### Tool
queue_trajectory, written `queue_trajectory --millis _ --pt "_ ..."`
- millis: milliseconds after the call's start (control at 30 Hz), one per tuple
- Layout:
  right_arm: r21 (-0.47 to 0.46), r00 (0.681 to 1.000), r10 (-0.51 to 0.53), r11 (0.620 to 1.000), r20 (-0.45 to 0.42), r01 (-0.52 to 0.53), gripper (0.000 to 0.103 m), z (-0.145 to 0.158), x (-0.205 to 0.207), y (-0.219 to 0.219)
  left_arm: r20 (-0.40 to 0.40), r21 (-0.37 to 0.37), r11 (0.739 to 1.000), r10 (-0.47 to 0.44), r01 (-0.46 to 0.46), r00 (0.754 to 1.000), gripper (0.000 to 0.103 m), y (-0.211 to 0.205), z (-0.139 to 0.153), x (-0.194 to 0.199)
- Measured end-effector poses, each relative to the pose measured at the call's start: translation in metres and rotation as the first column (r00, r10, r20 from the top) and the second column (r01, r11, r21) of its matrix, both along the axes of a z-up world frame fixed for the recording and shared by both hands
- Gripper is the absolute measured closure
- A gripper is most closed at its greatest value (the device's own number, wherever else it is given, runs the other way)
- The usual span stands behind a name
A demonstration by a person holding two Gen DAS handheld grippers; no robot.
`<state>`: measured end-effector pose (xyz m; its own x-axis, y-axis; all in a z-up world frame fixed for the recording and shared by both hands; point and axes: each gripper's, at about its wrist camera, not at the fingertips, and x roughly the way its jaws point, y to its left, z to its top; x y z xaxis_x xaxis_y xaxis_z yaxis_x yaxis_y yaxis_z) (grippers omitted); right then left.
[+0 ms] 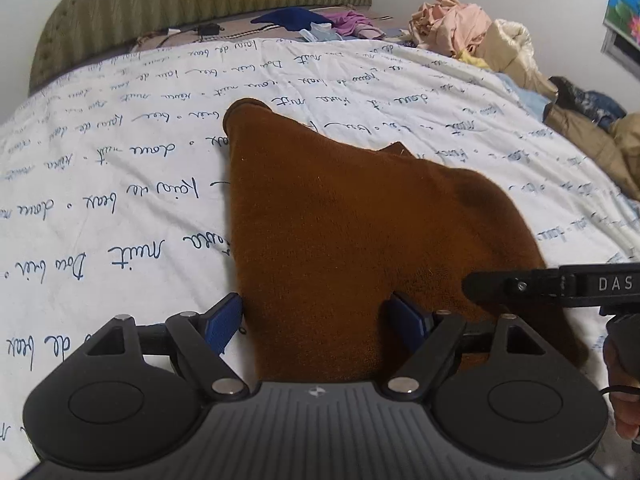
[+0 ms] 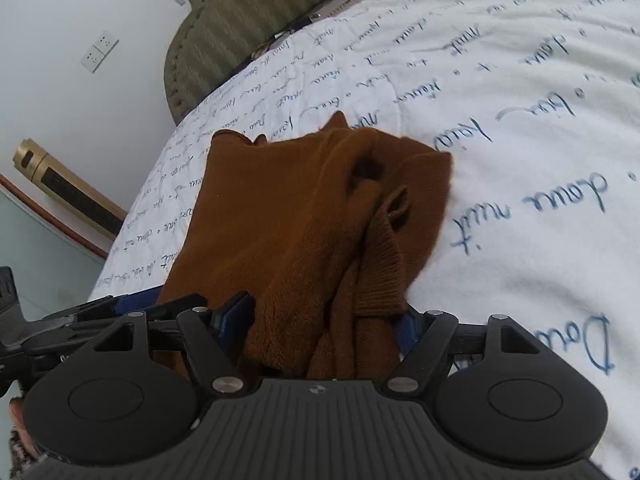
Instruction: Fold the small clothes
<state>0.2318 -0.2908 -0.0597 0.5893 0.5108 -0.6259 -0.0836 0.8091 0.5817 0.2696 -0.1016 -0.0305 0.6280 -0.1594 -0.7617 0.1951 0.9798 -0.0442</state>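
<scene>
A brown knit garment (image 1: 344, 224) lies partly folded on the white quilt (image 1: 120, 184) with blue script. My left gripper (image 1: 320, 316) stands open, its blue pads on either side of the garment's near edge. The right gripper (image 1: 560, 286) shows in the left wrist view as a black bar over the garment's right edge. In the right wrist view the garment (image 2: 288, 232) is bunched, with a ribbed cuff (image 2: 380, 276) near me. My right gripper (image 2: 324, 316) is open around the bunched cloth. The left gripper's body (image 2: 80, 316) shows at the left.
A green padded headboard (image 1: 192, 4) stands at the far end. Loose clothes (image 1: 460, 24) are piled at the far right of the bed, with more (image 1: 592, 120) along its right side. A gold cylinder (image 2: 60, 184) stands by the wall beside the bed.
</scene>
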Motion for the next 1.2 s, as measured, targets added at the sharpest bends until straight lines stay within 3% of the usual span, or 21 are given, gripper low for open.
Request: queue_trajectory --millis 133,267,500,633,733,900,1000,1133,1200 --pt "0.007 1.000 -0.004 1.000 0.004 0.004 0.053 0.000 0.003 0.004 0.006 0.017 1.000 0.018 -0.018 1.000 0.022 -0.004 -0.002 0.001" --pt "0.034 1.000 -0.027 0.999 -0.003 0.027 0.061 0.000 0.001 0.002 0.003 0.010 1.000 0.026 -0.026 1.000 0.027 -0.005 -0.002 0.000" --pt "0.072 0.998 -0.052 0.996 0.032 0.049 0.067 0.013 -0.012 -0.001 -0.019 0.006 0.999 0.034 -0.034 0.999 0.050 -0.003 0.006 -0.005" --pt "0.056 0.996 -0.092 0.994 -0.005 0.092 0.068 0.009 -0.019 -0.007 -0.034 -0.014 1.000 0.027 -0.027 0.999 0.051 0.000 0.009 -0.011" --pt "0.132 0.989 -0.122 0.982 -0.080 0.132 0.068 -0.012 -0.010 -0.018 -0.037 -0.013 0.999 0.031 -0.032 0.999 0.051 -0.001 0.007 -0.011" --pt "0.124 0.996 -0.091 0.988 0.009 0.089 0.068 0.019 -0.021 -0.007 -0.083 -0.093 0.994 0.052 -0.060 0.995 0.063 0.013 0.019 -0.005" --pt "0.121 0.995 -0.104 0.987 0.000 0.103 0.069 0.028 -0.018 -0.005 -0.128 -0.151 0.985 0.069 -0.088 0.989 0.069 0.024 0.023 -0.002" --pt "0.239 0.997 -0.074 0.968 -0.002 0.072 0.069 0.039 -0.023 -0.006 -0.141 -0.202 0.975 0.063 -0.091 0.988 0.071 0.034 0.035 -0.008" --pt "0.247 0.998 -0.054 0.968 0.016 0.048 0.069 0.048 -0.027 -0.003 -0.134 -0.235 0.969 0.048 -0.079 0.990 0.075 0.037 0.043 -0.011"
